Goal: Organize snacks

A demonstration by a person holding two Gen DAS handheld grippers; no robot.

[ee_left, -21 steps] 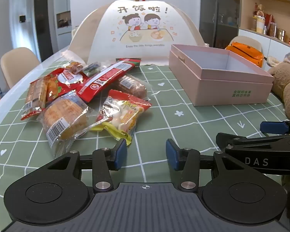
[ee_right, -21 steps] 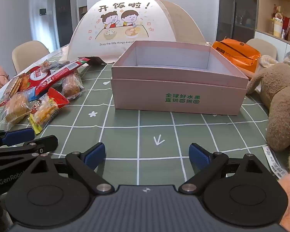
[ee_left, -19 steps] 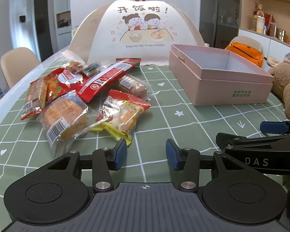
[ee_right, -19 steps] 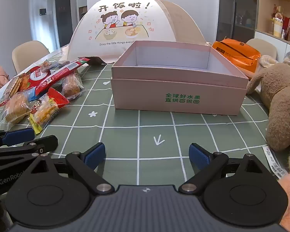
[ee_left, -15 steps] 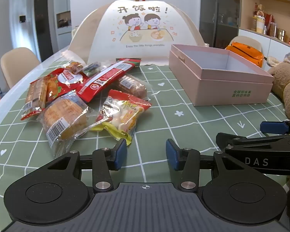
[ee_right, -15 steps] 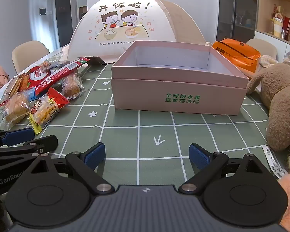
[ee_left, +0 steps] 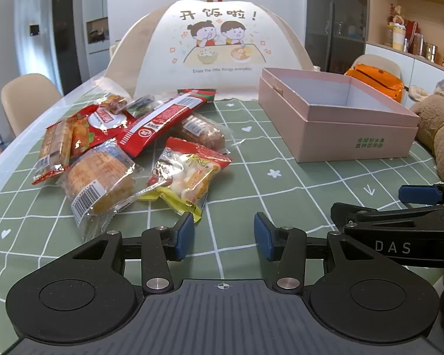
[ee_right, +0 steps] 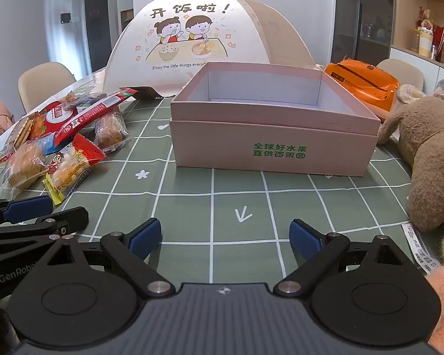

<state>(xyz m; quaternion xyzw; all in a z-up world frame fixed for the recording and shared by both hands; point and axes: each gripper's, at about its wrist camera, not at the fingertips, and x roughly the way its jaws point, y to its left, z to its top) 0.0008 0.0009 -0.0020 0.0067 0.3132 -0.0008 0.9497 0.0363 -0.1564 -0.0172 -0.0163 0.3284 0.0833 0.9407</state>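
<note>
A: The left gripper (ee_left: 224, 236) hangs low over the near edge of the table (ee_left: 281, 195), tilted down, jaws partly apart with nothing between them. The right gripper (ee_right: 225, 238) sits just beside it, jaws spread wide over bare green checked cloth, also empty.

B: And the snacks?

A: The pile of snacks (ee_left: 127, 148) lies toward the table's left edge. The yellow-and-red candy bag (ee_left: 189, 177) is nearest, its corner just ahead of the left gripper's left fingertip. A clear-wrapped cake (ee_left: 100, 183) touches it on the left, and a long red packet (ee_left: 159, 124) lies across the top.

B: The box?

A: The pink box (ee_right: 269, 130) stands open and empty, directly ahead of the right gripper, well apart from the pile.

B: Anything in the way?

A: A plush toy (ee_right: 429, 153) crowds the right edge beside the box. A domed food cover (ee_right: 198, 44) stands behind it all.
</note>
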